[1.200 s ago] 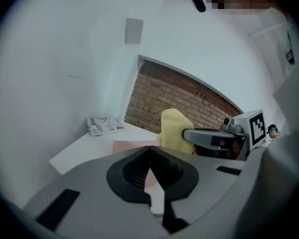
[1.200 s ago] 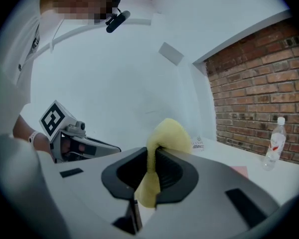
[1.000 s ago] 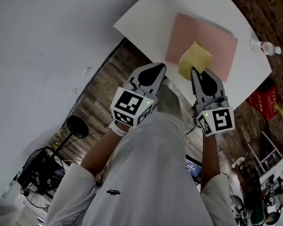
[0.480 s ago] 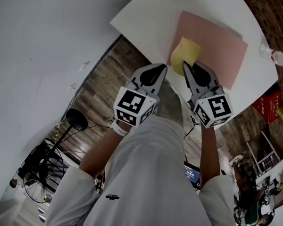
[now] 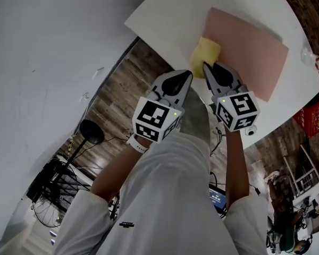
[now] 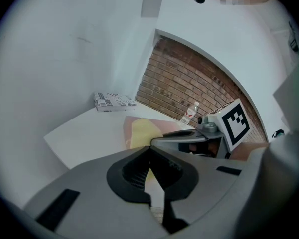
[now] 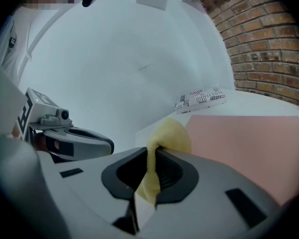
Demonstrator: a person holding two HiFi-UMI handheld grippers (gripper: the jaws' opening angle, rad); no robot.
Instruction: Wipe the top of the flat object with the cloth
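A flat pink sheet [image 5: 252, 49] lies on the white table [image 5: 167, 17]. My right gripper [image 5: 206, 67] is shut on a yellow cloth [image 5: 204, 52], which rests at the sheet's near-left corner. In the right gripper view the yellow cloth [image 7: 168, 136] is pinched between the jaws with the pink sheet [image 7: 244, 138] beyond. My left gripper [image 5: 187, 74] hangs shut and empty just off the table's near edge, left of the right one. The left gripper view shows the cloth [image 6: 143, 132] and the right gripper [image 6: 187, 133] ahead.
A printed white box [image 6: 114, 101] lies at the table's far side. A clear plastic bottle [image 5: 318, 62] stands at the right edge. A brick wall [image 7: 269, 39] rises behind the table. Below lie wood flooring [image 5: 117, 100] and a red crate [image 5: 313, 116].
My right gripper has dragged the yellow cloth from the sheet's middle toward its near-left corner. The left gripper has stayed beside the table edge.
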